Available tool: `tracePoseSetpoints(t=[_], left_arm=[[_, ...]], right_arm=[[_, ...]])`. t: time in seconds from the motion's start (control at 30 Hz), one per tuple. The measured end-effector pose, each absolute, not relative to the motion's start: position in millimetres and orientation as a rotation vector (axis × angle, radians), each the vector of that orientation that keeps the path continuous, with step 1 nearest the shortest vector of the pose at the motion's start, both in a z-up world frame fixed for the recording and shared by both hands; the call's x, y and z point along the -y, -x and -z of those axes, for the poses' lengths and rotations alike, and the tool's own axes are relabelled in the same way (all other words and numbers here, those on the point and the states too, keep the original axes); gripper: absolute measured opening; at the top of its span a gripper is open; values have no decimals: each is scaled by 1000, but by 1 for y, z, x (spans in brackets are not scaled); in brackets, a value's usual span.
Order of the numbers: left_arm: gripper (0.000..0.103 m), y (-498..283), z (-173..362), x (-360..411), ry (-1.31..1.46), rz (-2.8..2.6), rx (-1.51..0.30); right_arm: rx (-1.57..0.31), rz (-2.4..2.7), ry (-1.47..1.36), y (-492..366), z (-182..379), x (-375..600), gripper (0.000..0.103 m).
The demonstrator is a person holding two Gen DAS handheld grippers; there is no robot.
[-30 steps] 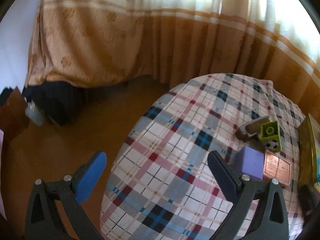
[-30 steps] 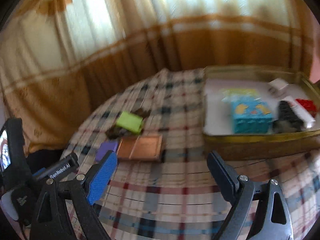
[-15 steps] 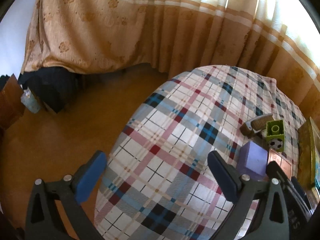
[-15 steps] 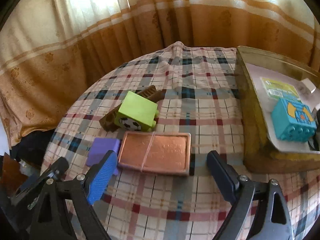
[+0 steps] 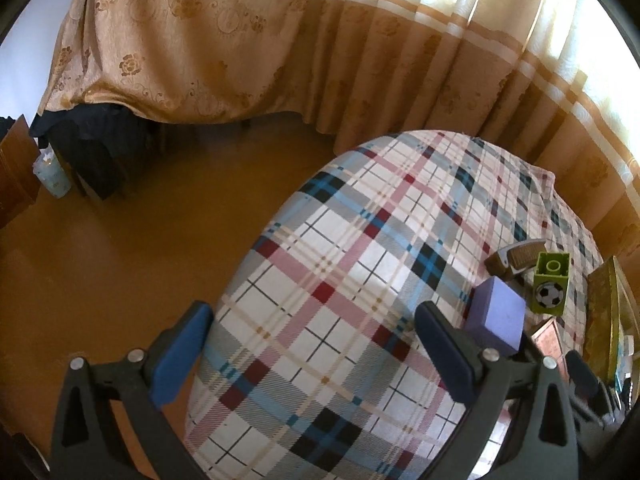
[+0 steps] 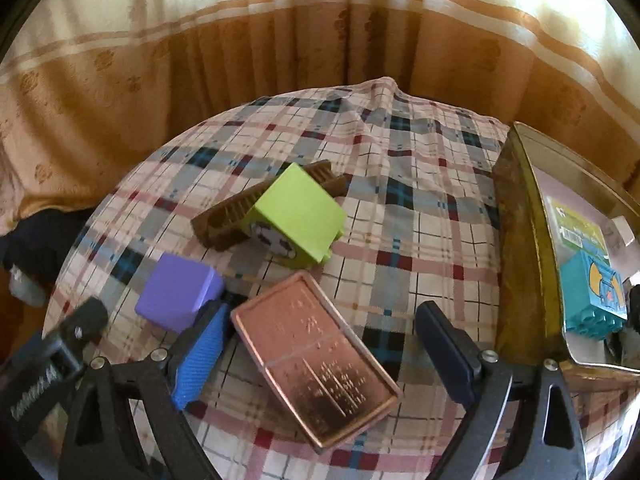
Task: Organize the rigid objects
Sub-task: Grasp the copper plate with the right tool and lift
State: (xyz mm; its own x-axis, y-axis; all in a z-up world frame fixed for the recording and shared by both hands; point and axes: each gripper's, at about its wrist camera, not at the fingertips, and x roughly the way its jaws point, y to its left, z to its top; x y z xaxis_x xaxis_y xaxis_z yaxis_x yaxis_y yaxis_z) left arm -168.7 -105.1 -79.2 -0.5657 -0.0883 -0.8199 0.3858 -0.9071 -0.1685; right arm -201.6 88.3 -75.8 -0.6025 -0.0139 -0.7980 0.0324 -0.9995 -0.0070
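On the plaid-covered table lie a copper plate, a purple block, a lime green block with a football print and a brown comb-like piece. My right gripper is open and low over the copper plate, which lies between its fingers. My left gripper is open and empty over the table's left edge; the purple block sits just past its right finger, with the green block and brown piece beyond.
A gold tin tray at the right holds a teal block and other small items. Patterned curtains hang behind the table. The floor drops off left of the table, with a bottle by dark furniture.
My right gripper has moved forward and down, so the copper plate now lies between its fingers. My left gripper has drifted slightly; the right gripper's body now shows at its lower right.
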Motion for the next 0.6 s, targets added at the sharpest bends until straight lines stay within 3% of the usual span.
tracePoseSetpoints(t=[0.2,0.23,0.3,0.4,0.53,0.6], left_arm=[[102,168,81,107,-1293,2517,-498],[102,168,81,108,-1295,2516,-496],[102,168,81,108,-1296,2516,-495],[102,168,81,109,-1295,2518,-495],[102,168,81,108,-1297,2517,-490],[102,168,81,109,-1298,2516,-487]], right_arm=[[-66,2699,-1326,179,76,-94,92],[-68,2683,-1311,175,75,-96,89],[-124,2688,-1299,173,74,-94,70],[-139,2661,-1283,172,73,-93,57],[-76,2630,-1285,168,70,-97,47],[-13,2611,-1289,162,68,-99,47]])
